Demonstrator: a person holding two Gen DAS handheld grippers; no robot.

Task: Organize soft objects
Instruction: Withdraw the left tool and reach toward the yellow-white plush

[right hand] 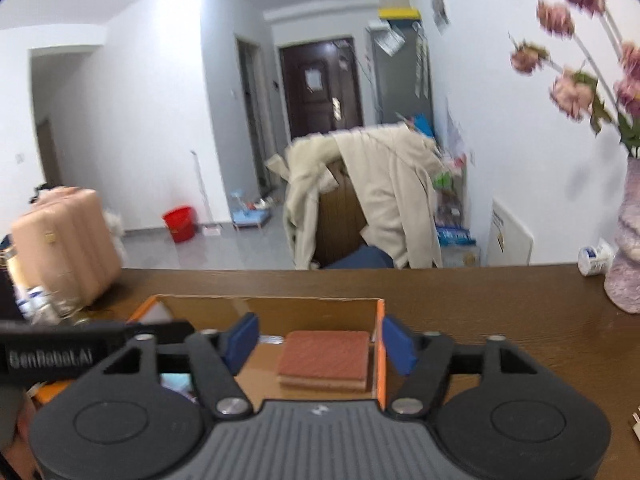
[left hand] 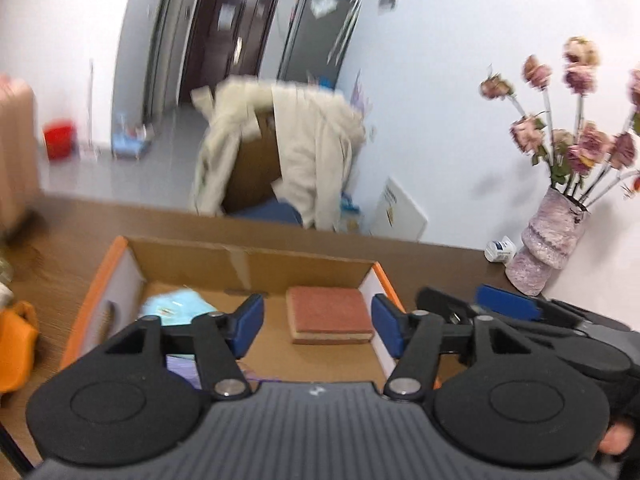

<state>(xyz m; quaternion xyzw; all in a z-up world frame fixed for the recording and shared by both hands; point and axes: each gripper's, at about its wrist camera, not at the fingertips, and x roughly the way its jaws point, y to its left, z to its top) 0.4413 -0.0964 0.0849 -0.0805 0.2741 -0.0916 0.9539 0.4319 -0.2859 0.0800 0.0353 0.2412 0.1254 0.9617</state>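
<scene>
Both tools, left [left hand: 318, 326] and right [right hand: 320, 346], are gaping wide and empty, each facing the sponge [left hand: 329, 314] lying flat ahead in the box [left hand: 248, 258], long axis crosswise

Each camera sits just behind its own jaws and looks forward and slightly down across the brown counter [left hand: 80, 224] toward the room. The left wrist view hangs close over the cardboard box [left hand: 248, 256], tilted, from the box's left-centre. The right wrist view faces the same way from further right. Both share the box, its red sponge [right hand: 325, 354], the coat-draped chair [right hand: 360, 200] and the flower vase [left hand: 548, 236].
</scene>
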